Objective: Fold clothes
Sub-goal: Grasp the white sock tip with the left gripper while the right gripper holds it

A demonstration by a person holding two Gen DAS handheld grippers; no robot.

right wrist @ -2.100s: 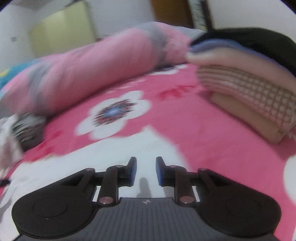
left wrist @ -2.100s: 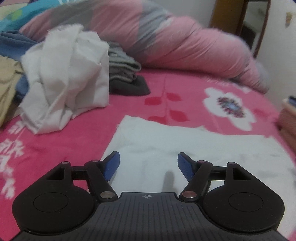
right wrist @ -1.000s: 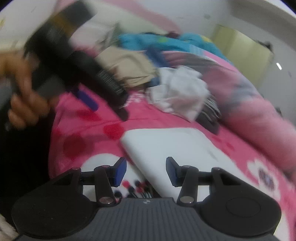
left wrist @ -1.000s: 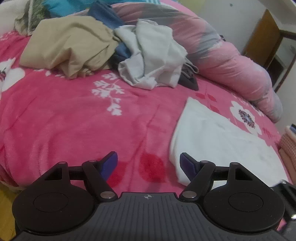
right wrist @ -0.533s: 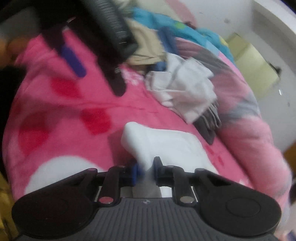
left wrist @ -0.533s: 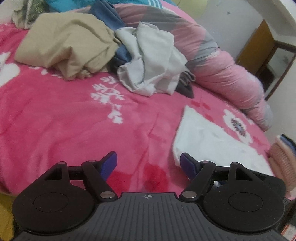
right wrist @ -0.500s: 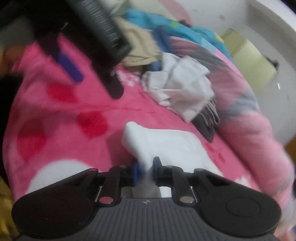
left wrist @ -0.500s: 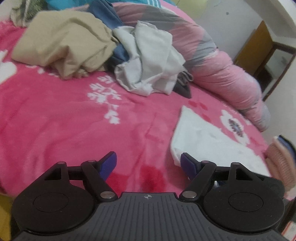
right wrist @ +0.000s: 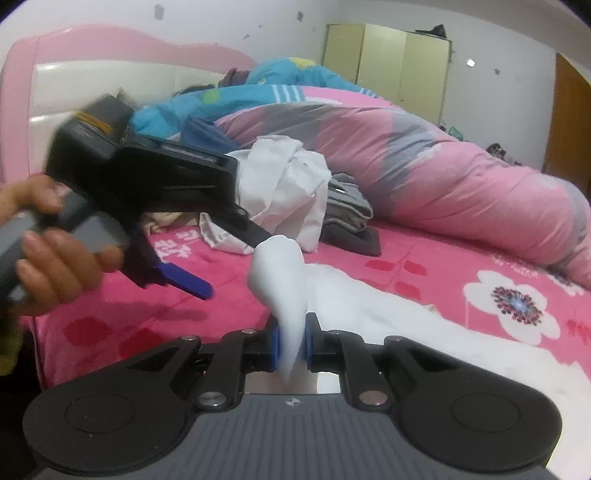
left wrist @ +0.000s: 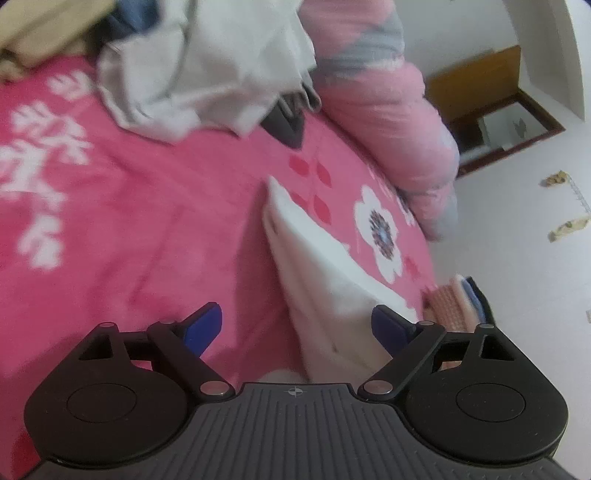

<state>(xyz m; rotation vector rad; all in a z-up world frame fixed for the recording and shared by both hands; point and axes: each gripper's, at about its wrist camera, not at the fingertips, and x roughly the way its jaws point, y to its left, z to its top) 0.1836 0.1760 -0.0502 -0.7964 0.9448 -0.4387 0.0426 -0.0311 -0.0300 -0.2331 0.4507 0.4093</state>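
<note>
A white garment (right wrist: 388, 317) lies spread on the pink floral bedspread (right wrist: 424, 266). My right gripper (right wrist: 291, 345) is shut on its near corner, which stands lifted in a white peak (right wrist: 280, 273). In the left wrist view the same white garment (left wrist: 317, 273) rises as a raised fold between my fingers. My left gripper (left wrist: 297, 325) is open, its right blue pad beside the cloth's edge. From the right wrist camera, the left gripper (right wrist: 236, 254) appears held by a hand (right wrist: 51, 258), one finger touching the lifted corner.
A heap of unfolded clothes lies behind: crumpled white cloth (right wrist: 291, 188), grey and dark pieces (right wrist: 347, 214), beige cloth (left wrist: 40, 29). A rolled pink-grey quilt (right wrist: 443, 177) runs along the far side. Folded items (left wrist: 454, 306) sit at the bed's right edge. Headboard (right wrist: 110, 81) at the back.
My right gripper has lifted the white garment's corner higher off the bed. My left gripper has swung in toward that raised corner, still open.
</note>
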